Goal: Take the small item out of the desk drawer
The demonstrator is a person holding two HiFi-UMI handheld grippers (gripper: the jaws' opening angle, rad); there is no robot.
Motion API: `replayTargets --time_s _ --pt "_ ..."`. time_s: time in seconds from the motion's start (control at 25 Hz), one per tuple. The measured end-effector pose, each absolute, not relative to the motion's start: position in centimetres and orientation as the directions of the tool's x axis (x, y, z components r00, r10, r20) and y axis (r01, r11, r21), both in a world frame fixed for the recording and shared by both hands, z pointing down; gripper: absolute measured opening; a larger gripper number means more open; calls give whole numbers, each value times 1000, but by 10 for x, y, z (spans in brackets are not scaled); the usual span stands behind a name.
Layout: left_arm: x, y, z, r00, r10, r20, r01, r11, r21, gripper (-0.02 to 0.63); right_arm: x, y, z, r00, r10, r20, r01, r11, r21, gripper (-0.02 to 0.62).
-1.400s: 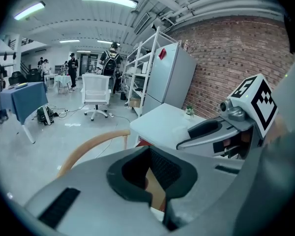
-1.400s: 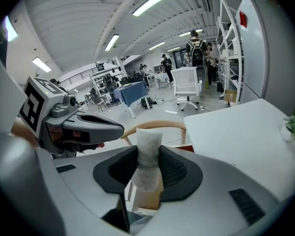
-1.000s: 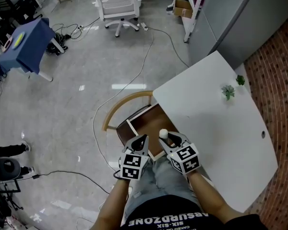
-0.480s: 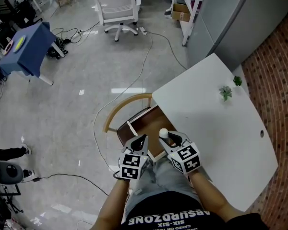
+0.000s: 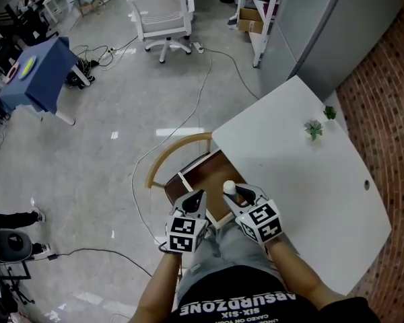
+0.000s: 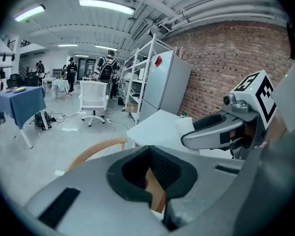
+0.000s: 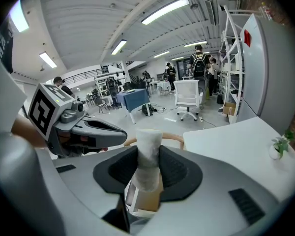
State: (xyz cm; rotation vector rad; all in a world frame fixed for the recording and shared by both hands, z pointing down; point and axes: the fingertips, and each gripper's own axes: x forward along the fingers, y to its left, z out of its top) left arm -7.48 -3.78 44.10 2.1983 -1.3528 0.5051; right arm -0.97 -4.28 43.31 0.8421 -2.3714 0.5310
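My right gripper (image 5: 234,192) is shut on a small white cylinder (image 5: 229,188) and holds it upright above the open drawer (image 5: 200,175), just off the near left corner of the white desk (image 5: 303,173). In the right gripper view the cylinder (image 7: 148,154) stands pinched between the black pads (image 7: 174,168). My left gripper (image 5: 196,199) hangs beside it on the left over the drawer, jaws together with nothing in them. The left gripper view shows its dark pads (image 6: 164,168) and the brown drawer bottom through a thin slit.
A curved wooden chair back (image 5: 175,145) arcs round the drawer's far left side. A small potted plant (image 5: 314,128) stands at the desk's far end by the brick wall (image 5: 390,113). Cables cross the floor; a white office chair (image 5: 160,9) and blue table (image 5: 37,69) stand far off.
The head view has drifted slightly, so the desk and floor sit a little higher. Both grippers keep their places, and the right one's grip on the white cylinder is unchanged.
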Motion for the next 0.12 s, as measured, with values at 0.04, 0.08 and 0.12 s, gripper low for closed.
replayTargets --time_s 0.04,0.08,0.12 --pt "-75 -37 441 435 -712 552 -899 -376 225 -3 -10 -42 433 -645 -445 622 -667 725 -173 127" --pt "-76 -35 440 434 -713 551 -900 -374 225 -3 -11 -41 432 -644 -444 622 -666 726 -172 127" --pt "-77 -34 440 434 -714 550 -900 -372 226 -3 -11 -40 432 -644 -444 622 -666 726 -171 127"
